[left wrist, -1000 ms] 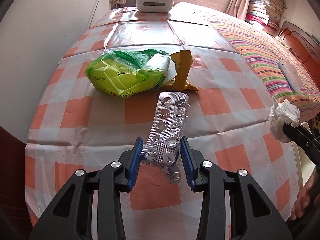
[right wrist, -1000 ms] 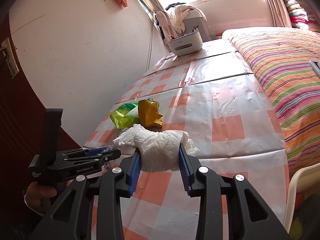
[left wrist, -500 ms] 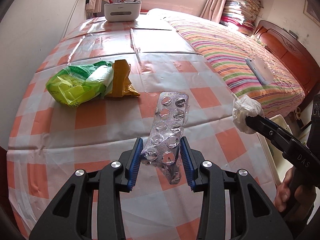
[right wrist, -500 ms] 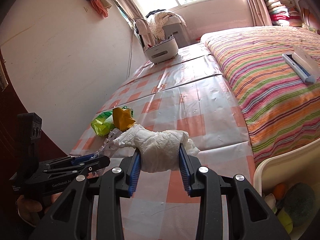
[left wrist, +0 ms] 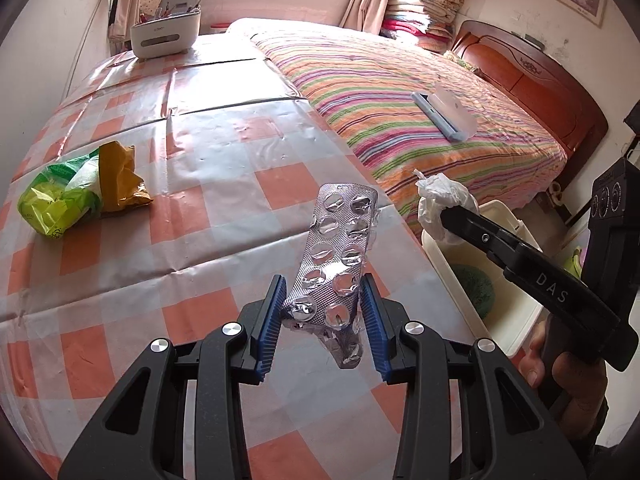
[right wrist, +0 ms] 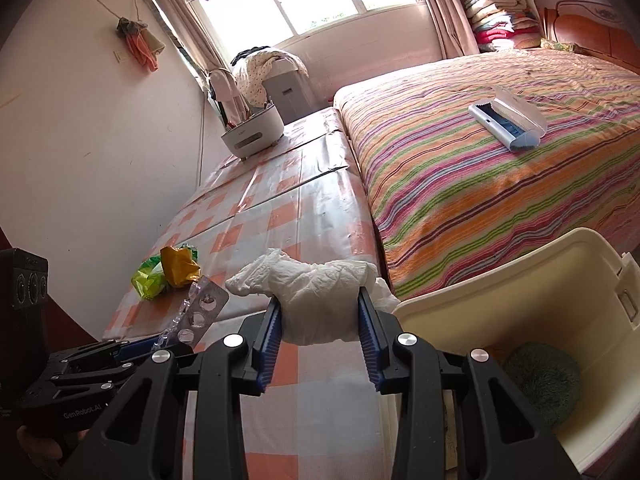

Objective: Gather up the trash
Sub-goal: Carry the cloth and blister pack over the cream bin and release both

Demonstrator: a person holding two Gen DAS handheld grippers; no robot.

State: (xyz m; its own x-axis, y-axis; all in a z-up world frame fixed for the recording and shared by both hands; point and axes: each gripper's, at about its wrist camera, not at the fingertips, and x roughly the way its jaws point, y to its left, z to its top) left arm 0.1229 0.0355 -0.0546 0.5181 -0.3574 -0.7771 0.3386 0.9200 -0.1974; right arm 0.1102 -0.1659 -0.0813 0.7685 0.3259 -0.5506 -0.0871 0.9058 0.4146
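Observation:
My left gripper point(left wrist: 323, 312) is shut on a used silver blister pack point(left wrist: 338, 248), held above the checked tablecloth point(left wrist: 208, 208); the pack point(right wrist: 200, 312) also shows at the left of the right wrist view. A crumpled white tissue point(right wrist: 316, 300) is pinched in my shut right gripper point(right wrist: 320, 320), near the table's right edge; from the left wrist view that tissue point(left wrist: 442, 200) hangs over the cream bin point(left wrist: 516, 328). The cream bin point(right wrist: 520, 280) stands beside the table and holds a dark green round thing. A green wrapper point(left wrist: 56, 204) and a yellow wrapper point(left wrist: 120, 180) lie on the table at the left.
A white caddy point(left wrist: 166, 34) with small items stands at the table's far end. A striped bed point(left wrist: 420, 112) runs along the right, with a pale blue case point(left wrist: 444, 114) on it. A hand point(left wrist: 568, 384) grips the right tool's handle.
Both grippers have swung to the right with their loads. The bin has come into view under the right gripper, and the wrappers have slid to the left of the left wrist view.

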